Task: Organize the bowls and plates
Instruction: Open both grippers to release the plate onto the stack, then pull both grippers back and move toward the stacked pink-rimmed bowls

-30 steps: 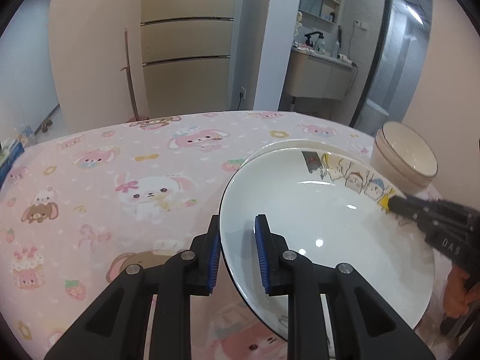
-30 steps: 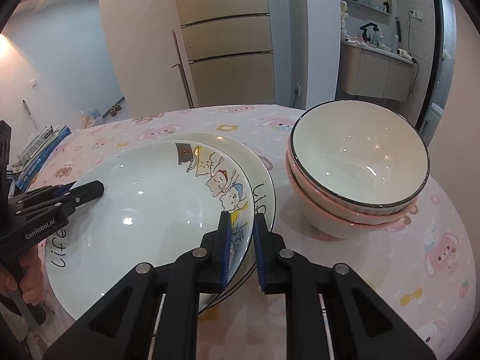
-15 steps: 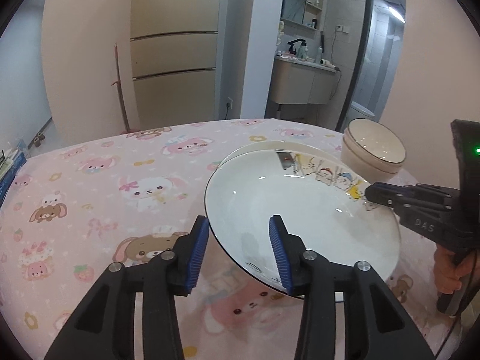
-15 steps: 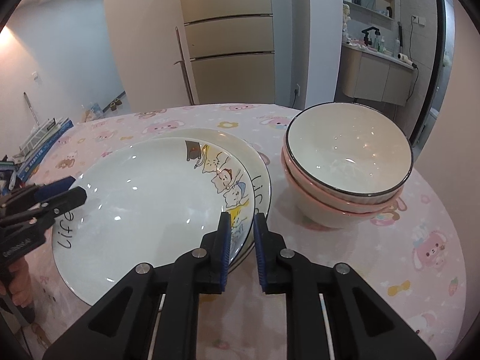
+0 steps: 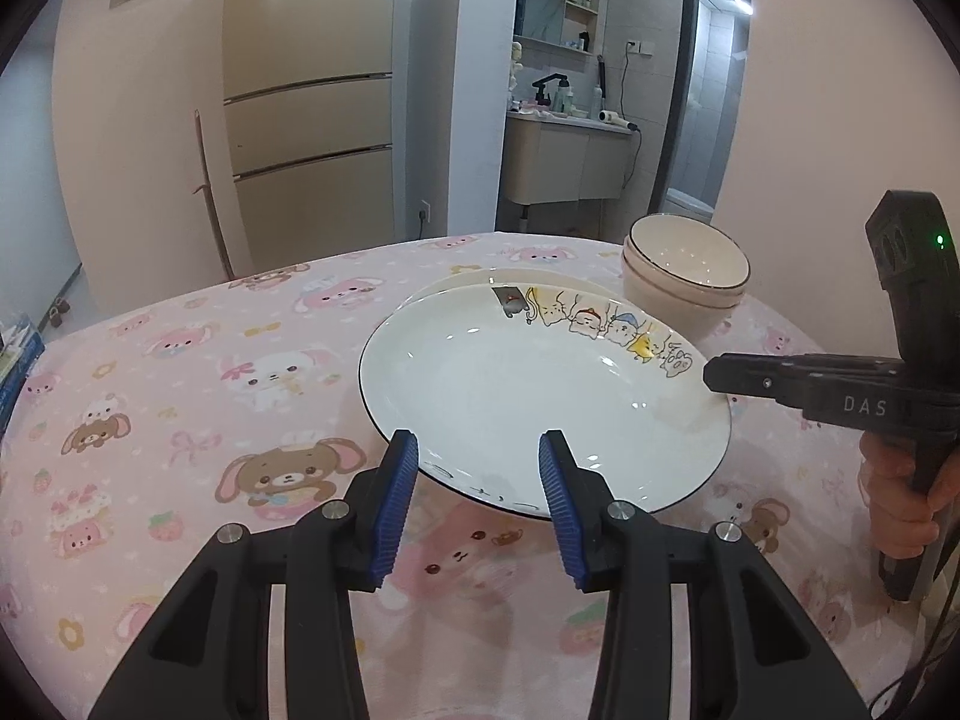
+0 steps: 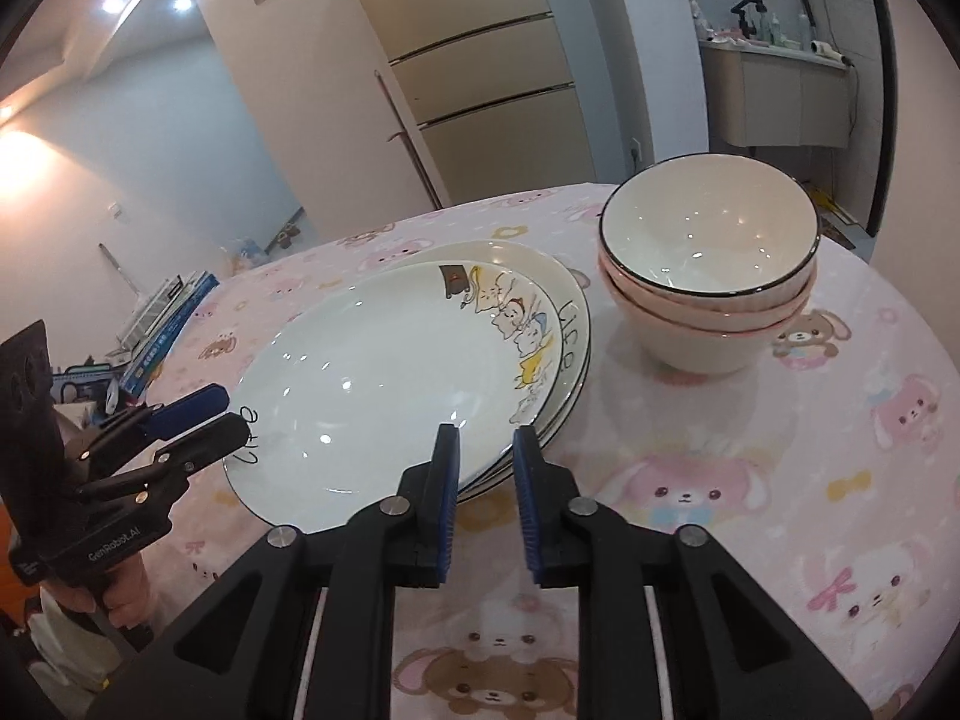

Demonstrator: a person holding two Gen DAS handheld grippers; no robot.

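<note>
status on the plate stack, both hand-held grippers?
Left hand-held gripper open, clear of top plate. Right hand-held gripper just opening, off the rim. Plates stacked beside nested bowls. Nothing in the way.

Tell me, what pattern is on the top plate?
A white plate with a thin dark rim and cartoon animals along one edge; clearest in the right wrist view.

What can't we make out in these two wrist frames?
- Lower plate: both views, mostly covered by the top plate.
- Lower bowl: both views, inside hidden by the upper bowl.
- Shelf items: left view, too small.
</note>
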